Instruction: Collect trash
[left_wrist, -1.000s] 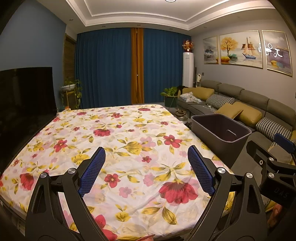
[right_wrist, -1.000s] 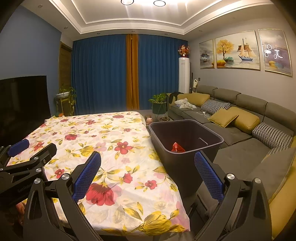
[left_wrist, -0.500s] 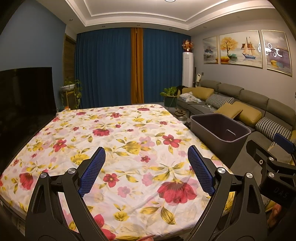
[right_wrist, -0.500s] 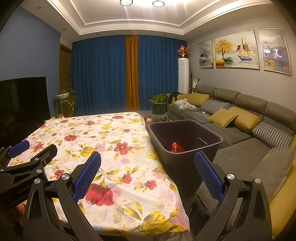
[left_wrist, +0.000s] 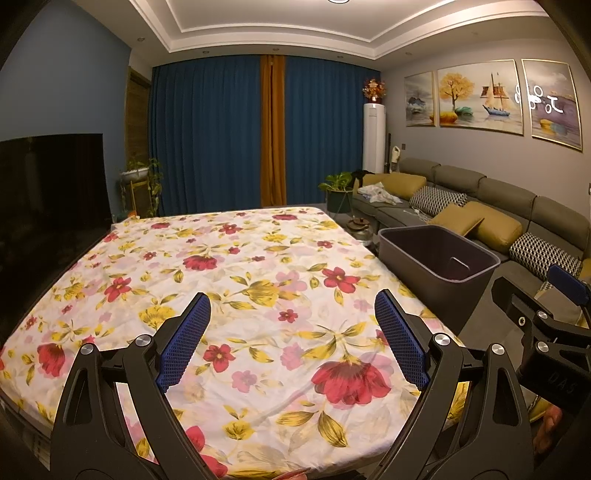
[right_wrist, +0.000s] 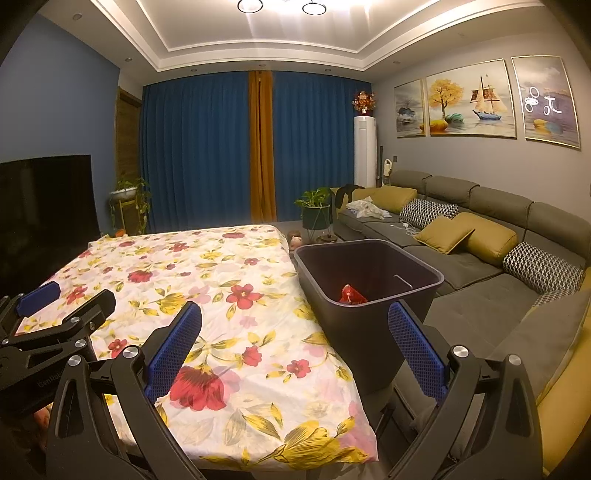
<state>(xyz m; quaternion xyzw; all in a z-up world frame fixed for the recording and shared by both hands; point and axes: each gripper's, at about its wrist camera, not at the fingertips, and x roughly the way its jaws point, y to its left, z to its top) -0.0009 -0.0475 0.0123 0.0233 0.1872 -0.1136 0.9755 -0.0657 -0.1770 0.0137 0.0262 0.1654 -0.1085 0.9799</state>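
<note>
A dark grey bin (right_wrist: 369, 280) stands on the floor at the right edge of a table under a floral cloth (right_wrist: 207, 280). A red piece of trash (right_wrist: 351, 294) lies inside the bin. My right gripper (right_wrist: 293, 350) is open and holds nothing, hovering over the table's near right corner, short of the bin. My left gripper (left_wrist: 291, 343) is open too, over the near middle of the floral cloth (left_wrist: 258, 280). From the left wrist view the bin (left_wrist: 439, 266) sits to the right, its contents hidden. I see no trash on the cloth.
A grey sofa (right_wrist: 480, 236) with yellow and patterned cushions runs along the right wall, close behind the bin. A dark TV screen (left_wrist: 48, 195) stands left of the table. Potted plants (right_wrist: 316, 206) and blue curtains (left_wrist: 221, 133) are at the far end.
Both views have shifted very slightly; the grippers stay open and empty. The red trash lies in the bin as before.
</note>
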